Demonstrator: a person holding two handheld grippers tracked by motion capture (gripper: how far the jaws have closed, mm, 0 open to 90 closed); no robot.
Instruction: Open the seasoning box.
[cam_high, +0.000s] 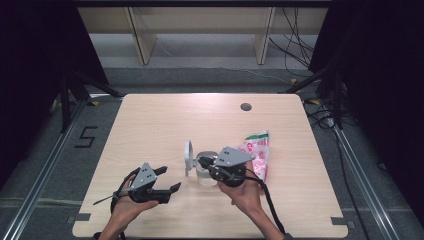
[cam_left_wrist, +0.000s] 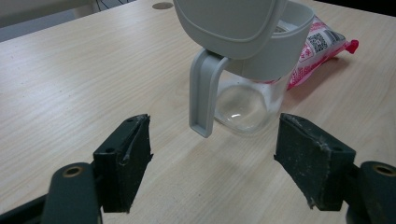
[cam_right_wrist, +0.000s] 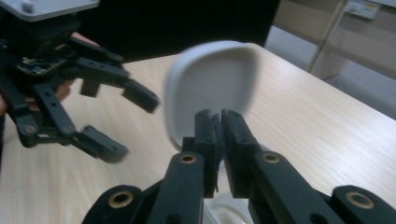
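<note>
The clear glass jug with grey plastic collar and handle (cam_left_wrist: 247, 100) stands near the centre of the light wooden table (cam_high: 165, 120), its grey hinged lid (cam_right_wrist: 210, 88) flipped upright. The right gripper (cam_right_wrist: 218, 121) is clamped on the jug's rim. The left gripper (cam_left_wrist: 212, 161), jaws spread and empty, sits toward the near edge. A pink printed snack packet (cam_high: 257, 152) lies just beside the jug.

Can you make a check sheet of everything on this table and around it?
Surface: light wooden table, small round hole.
Job's things: clear jar, grey flip lid raised, grey handle.
Clutter: pink snack packet beside the jar.
Grippers: left gripper open, empty; right gripper nearly shut at the jar's rim.
Cables: black cable trailing from right gripper; more on floor.
Surroundings: grey floor, wooden legs, dark curtains.
</note>
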